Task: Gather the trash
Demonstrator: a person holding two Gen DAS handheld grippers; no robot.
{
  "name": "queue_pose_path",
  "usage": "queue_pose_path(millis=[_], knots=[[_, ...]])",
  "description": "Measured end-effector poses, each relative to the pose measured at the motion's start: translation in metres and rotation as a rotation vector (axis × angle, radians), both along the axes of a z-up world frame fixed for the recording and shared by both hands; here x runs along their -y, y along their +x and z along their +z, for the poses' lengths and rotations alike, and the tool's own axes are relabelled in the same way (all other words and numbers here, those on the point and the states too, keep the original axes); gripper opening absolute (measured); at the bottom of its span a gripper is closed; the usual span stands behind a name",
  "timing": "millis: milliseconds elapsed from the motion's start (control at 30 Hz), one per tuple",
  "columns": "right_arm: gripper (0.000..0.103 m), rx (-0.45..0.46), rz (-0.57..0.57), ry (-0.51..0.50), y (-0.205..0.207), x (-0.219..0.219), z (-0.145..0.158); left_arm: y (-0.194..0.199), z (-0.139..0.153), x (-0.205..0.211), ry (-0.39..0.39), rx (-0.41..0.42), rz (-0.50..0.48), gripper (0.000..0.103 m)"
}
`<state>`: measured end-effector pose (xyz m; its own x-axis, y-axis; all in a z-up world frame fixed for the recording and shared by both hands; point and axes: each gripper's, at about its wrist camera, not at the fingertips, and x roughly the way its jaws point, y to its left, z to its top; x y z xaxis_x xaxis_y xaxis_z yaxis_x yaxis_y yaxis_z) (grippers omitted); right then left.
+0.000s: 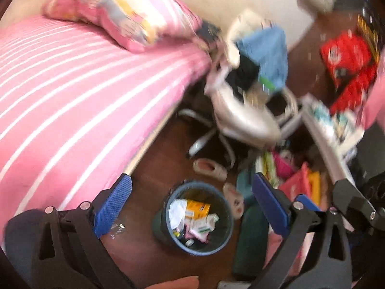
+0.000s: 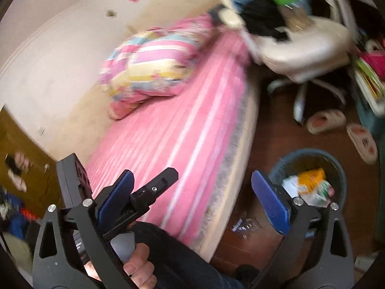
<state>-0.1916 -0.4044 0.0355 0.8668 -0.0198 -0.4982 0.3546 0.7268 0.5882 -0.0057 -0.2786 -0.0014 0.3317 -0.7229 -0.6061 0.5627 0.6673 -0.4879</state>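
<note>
**Desk:** Two grippers, both empty, over one bin. What is the frame about?

**Stringer:** The round dark-blue plastic wastebasket (image 1: 196,216) on the brown wooden floor (image 1: 154,168). It stands just beside the edge of the bed with the pink white-striped sheet (image 1: 72,91), where either hand can reach it. The trash is in it: a yellow-orange carton (image 1: 197,209), crumpled white paper (image 1: 177,213) and small wrappers fill the bottom.

**Desk:** And the grippers?

**Stringer:** The left gripper (image 1: 192,204) has its blue-padded jaws spread wide, the wastebasket showing in the gap between them, nothing gripped. The right gripper (image 2: 192,197) is released as well, jaws apart, with the bed edge between them and the wastebasket just behind its right finger. Both point downward at a slant above the bin, which reads as hands clear of a drop, though that is my judgement.

**Desk:** Anything left to collect?

**Stringer:** A crumpled clear plastic wrapper (image 2: 243,225) lies on the floor between the wastebasket and the bed. It looks like the next candidate.

**Desk:** Other context?

**Stringer:** Beyond the wastebasket, a pair of pink slippers (image 1: 209,168) and a white swivel chair (image 1: 243,118) heaped with blue and black clothes; a patterned pink pillow (image 1: 115,19) sits on the bed, well apart from the bin. The pictures are blurred.
</note>
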Motion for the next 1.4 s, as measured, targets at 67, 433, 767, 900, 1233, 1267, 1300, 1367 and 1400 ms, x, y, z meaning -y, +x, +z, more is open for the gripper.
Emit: queue_pose_path(millis=[67, 433, 767, 900, 1233, 1267, 1300, 1367, 1400], knots=[[0.097, 0.026, 0.059, -0.042, 0.009, -0.018, 0.011, 0.002, 0.012, -0.03, -0.035, 0.019, 0.061, 0.097], [0.098, 0.157, 0.391, -0.227, 0.084, -0.147, 0.046, 0.026, 0.044, -0.174, -0.01, 0.1, 0.35, 0.097], [0.098, 0.2, 0.534, -0.519, 0.13, -0.26, 0.026, 0.043, 0.021, -0.287, 0.201, 0.163, 0.56, 0.097], [0.098, 0.235, 0.587, -0.688, 0.145, -0.295, -0.006, 0.054, 0.004, -0.314, 0.241, 0.14, 0.643, 0.097], [0.098, 0.141, 0.602, -0.48, 0.184, -0.295, -0.039, 0.076, -0.033, -0.325, 0.328, 0.084, 0.699, 0.097], [0.098, 0.138, 0.595, -0.467, 0.186, -0.295, -0.039, 0.078, -0.035, -0.322, 0.327, 0.078, 0.695, 0.097], [0.098, 0.134, 0.579, -0.446, 0.187, -0.293, -0.041, 0.079, -0.036, -0.321, 0.324, 0.073, 0.69, 0.097], [0.098, 0.124, 0.557, -0.42, 0.189, -0.293, -0.045, 0.082, -0.04, -0.316, 0.323, 0.062, 0.676, 0.097], [0.098, 0.118, 0.546, -0.412, 0.188, -0.29, -0.048, 0.083, -0.041, -0.314, 0.324, 0.056, 0.671, 0.097]])
